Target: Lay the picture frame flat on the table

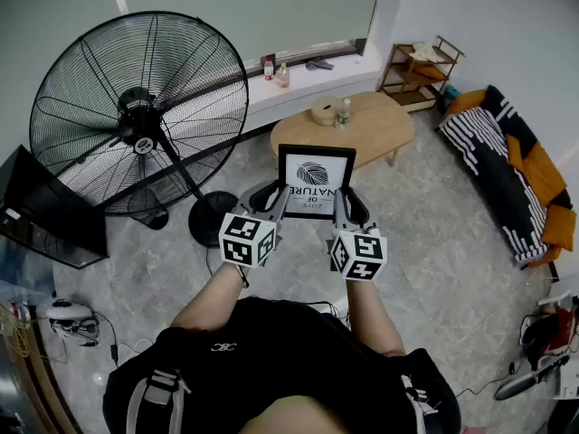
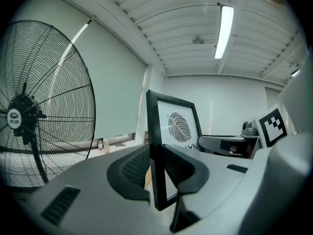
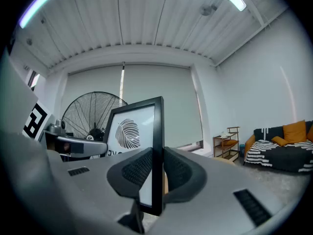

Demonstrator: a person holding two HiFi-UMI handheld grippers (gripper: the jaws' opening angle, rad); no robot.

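Observation:
A black picture frame (image 1: pixel 315 181) with a leaf print is held up in the air between my two grippers, above the floor and short of the oval wooden table (image 1: pixel 375 129). My left gripper (image 1: pixel 275 194) is shut on the frame's left edge. My right gripper (image 1: pixel 343 198) is shut on its right edge. In the left gripper view the frame (image 2: pixel 177 126) stands edge-on between the pads of the left gripper (image 2: pixel 156 173). The right gripper view shows the same for the frame (image 3: pixel 131 131) and the right gripper (image 3: pixel 156 173).
A large black floor fan (image 1: pixel 137 116) stands to the left, its base (image 1: pixel 211 217) near my left gripper. On the table sit a round basket (image 1: pixel 323 111) and a bottle (image 1: pixel 344 113). A striped sofa (image 1: pixel 511 174) and a small wooden shelf (image 1: pixel 421 69) are to the right.

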